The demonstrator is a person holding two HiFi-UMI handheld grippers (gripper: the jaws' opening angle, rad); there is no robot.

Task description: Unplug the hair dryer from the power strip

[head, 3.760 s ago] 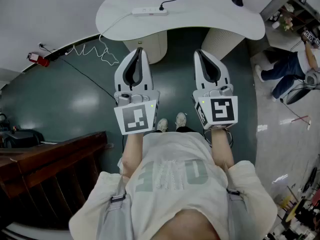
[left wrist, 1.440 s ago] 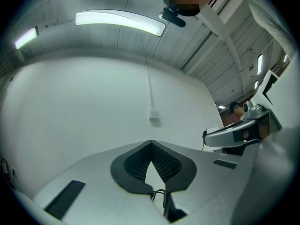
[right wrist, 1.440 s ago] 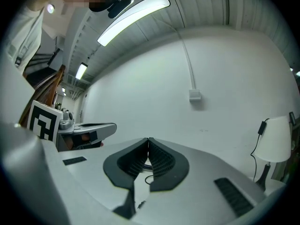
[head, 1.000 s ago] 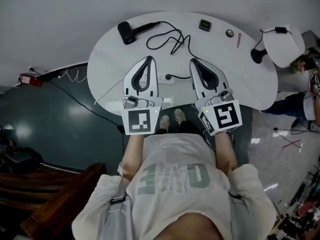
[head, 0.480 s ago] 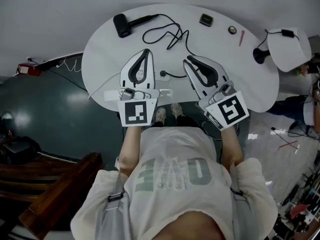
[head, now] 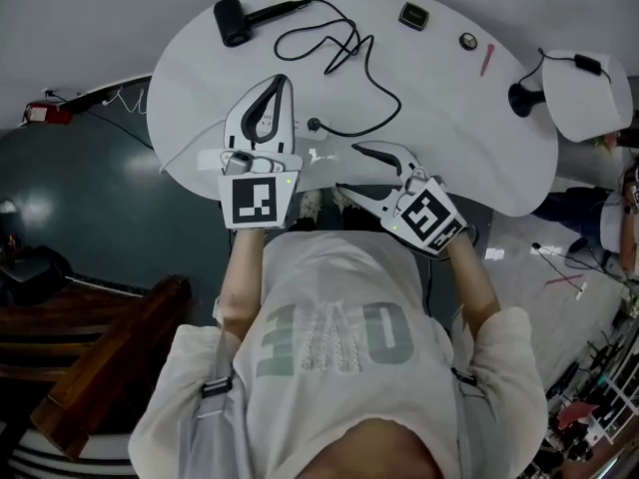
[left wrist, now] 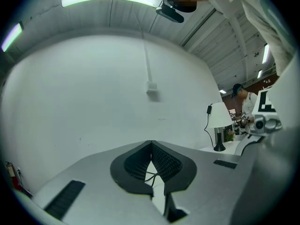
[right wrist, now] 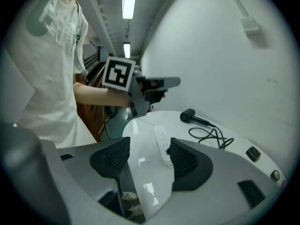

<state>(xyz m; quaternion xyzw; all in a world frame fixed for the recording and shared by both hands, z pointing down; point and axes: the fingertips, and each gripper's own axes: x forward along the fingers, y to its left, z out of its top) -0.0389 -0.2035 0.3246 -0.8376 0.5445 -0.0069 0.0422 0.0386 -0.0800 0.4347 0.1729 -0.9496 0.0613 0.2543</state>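
The black hair dryer (head: 232, 20) lies at the table's far left, and its cord (head: 344, 53) loops back to a plug (head: 316, 125) seated in the white power strip (head: 321, 155). My left gripper (head: 278, 81) hovers over the strip's left part, shut with nothing in it; its pads (left wrist: 151, 144) meet. My right gripper (head: 347, 168) sits at the near table edge and points left toward the strip, its jaws opening and empty. In the right gripper view the power strip (right wrist: 162, 144) shows between the spread pads (right wrist: 185, 158), with the hair dryer (right wrist: 188, 116) beyond it.
A white-shaded lamp (head: 569, 83) with a black base stands at the table's right end. A small black device (head: 412, 15), a round item (head: 468, 40) and a red pen (head: 486, 60) lie at the back. Dark wooden furniture (head: 90, 357) stands low on the left.
Both grippers have come down toward the table. The right one swung to point left and its jaws spread apart. The left one stayed shut.
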